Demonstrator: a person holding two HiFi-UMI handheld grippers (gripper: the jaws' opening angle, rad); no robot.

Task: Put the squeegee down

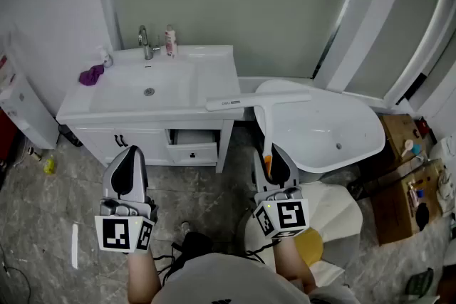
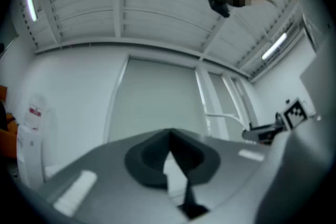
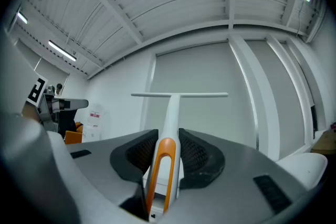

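The squeegee [image 1: 261,105] is white with an orange strip in its handle. My right gripper [image 1: 275,157] is shut on the handle and holds it up, pointing forward. Its long blade hangs crosswise above the right end of the washbasin counter [image 1: 214,53] and the rim of the white tub [image 1: 356,117]. In the right gripper view the squeegee [image 3: 172,107] stands between the pads, blade level at the top, with the right gripper [image 3: 167,150] closed on the handle. My left gripper [image 1: 130,161] hovers over the floor in front of the cabinet, shut and empty; the left gripper [image 2: 169,152] shows its pads touching.
On the counter stand a faucet [image 1: 145,43], a small bottle [image 1: 170,40] and a purple cloth [image 1: 91,74]. A cabinet drawer [image 1: 194,147] stands slightly ajar. Cardboard boxes [image 1: 400,133] with small items sit at the right. A yellow object [image 1: 311,245] lies by my right arm.
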